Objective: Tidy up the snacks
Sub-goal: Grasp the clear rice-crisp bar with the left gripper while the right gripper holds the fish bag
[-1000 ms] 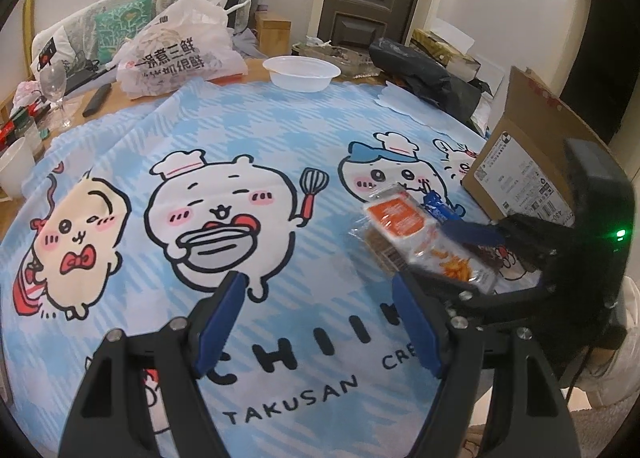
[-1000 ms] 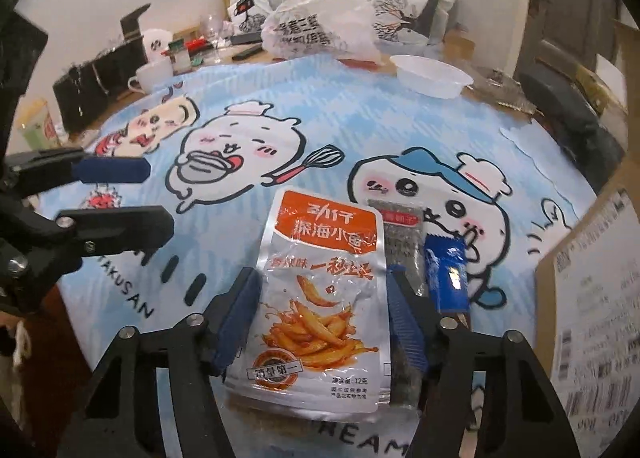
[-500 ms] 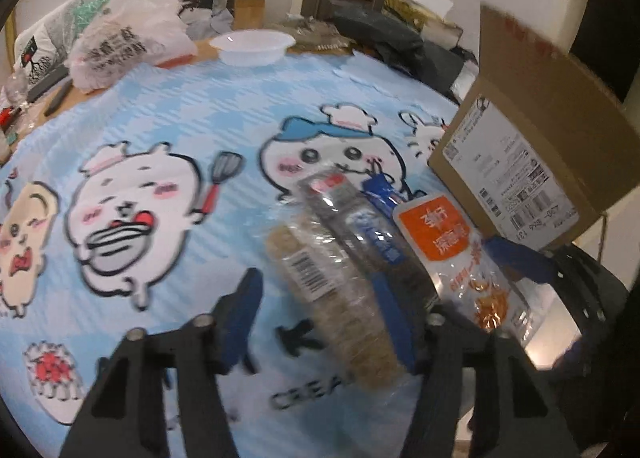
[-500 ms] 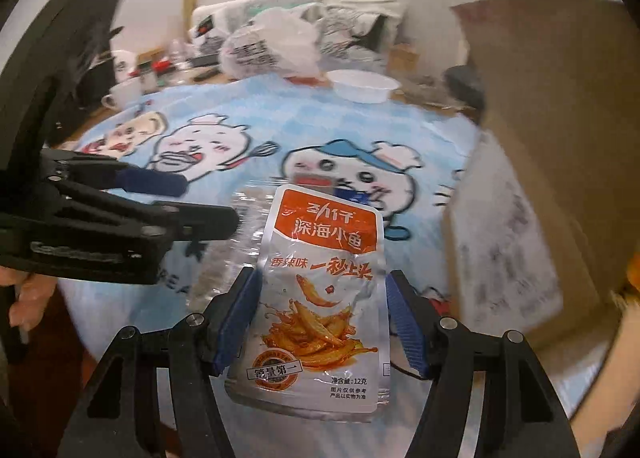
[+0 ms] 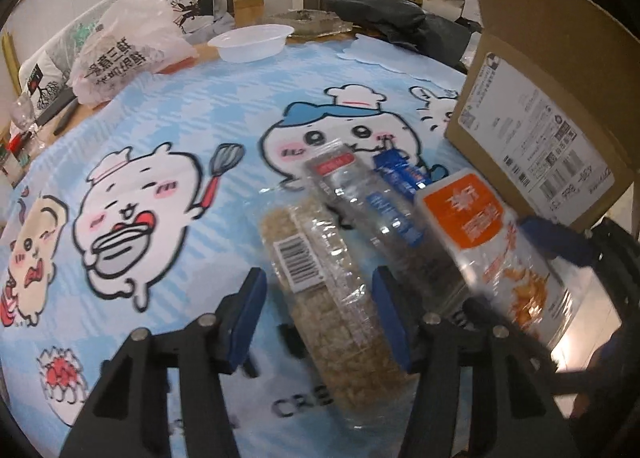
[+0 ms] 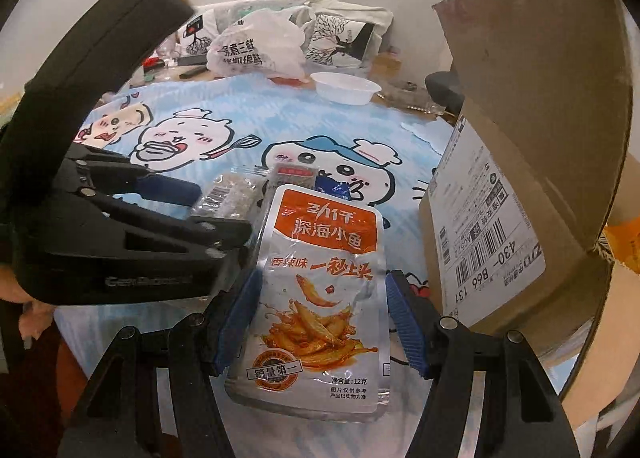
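Note:
My right gripper (image 6: 320, 318) is shut on an orange-and-silver fish snack pouch (image 6: 316, 298) and holds it up beside the open cardboard box (image 6: 520, 178). The pouch also shows in the left wrist view (image 5: 500, 242). My left gripper (image 5: 318, 314) is open, its fingers on either side of a clear pack of tan grain bars (image 5: 320, 282) lying on the tablecloth. A dark clear-wrapped snack pack (image 5: 376, 214) and a small blue packet (image 5: 404, 174) lie next to it. The left gripper appears in the right wrist view (image 6: 160, 218).
A blue cartoon tablecloth (image 5: 180, 118) covers the table. A white plastic bowl (image 5: 252, 42), a white shopping bag (image 5: 128, 46), tote bags and a dark bag (image 5: 400, 22) sit along the far edge. A wine glass (image 5: 24, 118) stands far left.
My left gripper has moved right and forward until it straddles the grain bar pack. My right gripper has lifted the fish pouch off the table toward the box.

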